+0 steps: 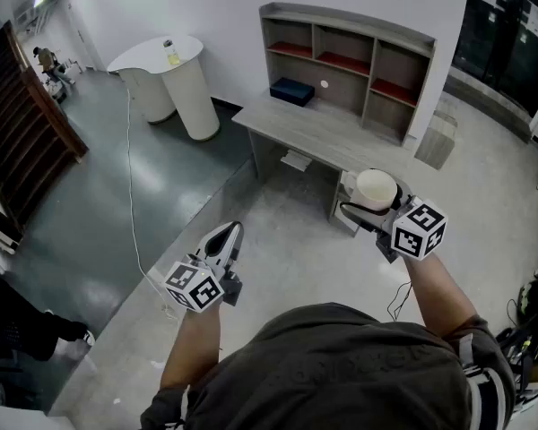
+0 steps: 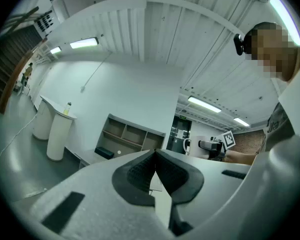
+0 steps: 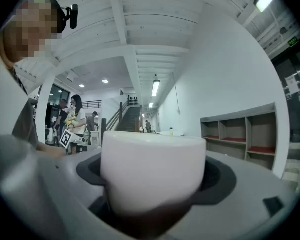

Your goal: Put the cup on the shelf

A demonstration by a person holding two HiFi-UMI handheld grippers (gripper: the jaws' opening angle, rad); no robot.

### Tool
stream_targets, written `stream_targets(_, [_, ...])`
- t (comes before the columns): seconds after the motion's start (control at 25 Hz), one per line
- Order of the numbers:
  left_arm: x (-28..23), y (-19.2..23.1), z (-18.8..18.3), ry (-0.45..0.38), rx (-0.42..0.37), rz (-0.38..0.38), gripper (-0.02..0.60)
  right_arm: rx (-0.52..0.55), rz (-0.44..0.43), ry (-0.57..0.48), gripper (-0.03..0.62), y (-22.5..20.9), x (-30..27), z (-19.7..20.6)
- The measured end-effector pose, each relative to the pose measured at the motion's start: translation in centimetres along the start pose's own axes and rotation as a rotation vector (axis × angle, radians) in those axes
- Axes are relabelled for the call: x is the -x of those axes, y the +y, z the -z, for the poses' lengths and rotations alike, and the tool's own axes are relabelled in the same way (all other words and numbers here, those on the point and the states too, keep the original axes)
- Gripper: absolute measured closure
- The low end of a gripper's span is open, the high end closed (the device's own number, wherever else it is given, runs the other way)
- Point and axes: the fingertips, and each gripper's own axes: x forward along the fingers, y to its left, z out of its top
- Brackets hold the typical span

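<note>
Counter (image 1: pixel 323 137) below shelf (image 1: pixel 345 61) | cup (image 1: pixel 376 189) upright, mouth up | right gripper (image 1: pixel 373 208) jaws clamp it | left gripper (image 1: pixel 228 236) jaws together

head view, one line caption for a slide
A white cup held in the right hand-held gripper, in front of the desk and its shelf; left hand-held gripper shut, empty.

Grey bench (image 1: pixel 332 137): stands against the white wall, top mostly bare.
Shelf (image 1: pixel 350 38): sits on the back of the grey bench, open compartments side by side.
Red liners (image 1: pixel 343 62): cover the compartment floors.
Dark blue box (image 1: pixel 292 90): lies on the bench top, in the bay under the shelf's left end.
White bench (image 1: pixel 157 54): curved top, well left of the grey one.
Bottle (image 1: pixel 171 54): upright on the white bench.
Floor (image 1: pixel 278 249): pale concrete, darker and glossy at left.
Cable (image 1: pixel 131 186): thin, white, trails over the floor.
</note>
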Motion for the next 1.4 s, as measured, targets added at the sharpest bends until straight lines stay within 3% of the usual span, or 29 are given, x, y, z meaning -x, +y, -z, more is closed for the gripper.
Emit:
stream_targets(0.76, [-2.0,-1.8,0.5,0.001,-0.004,-0.005,0.577,-0.009,-0.014,-0.017,0.132,-1.7,1.9,-0.5])
stream_targets(1.4, [-8.2,-8.0,2.2,-0.015,-0.021,-0.051,0.577,0.009,-0.062,-0.016,0.132,-7.4,7.6,-0.1])
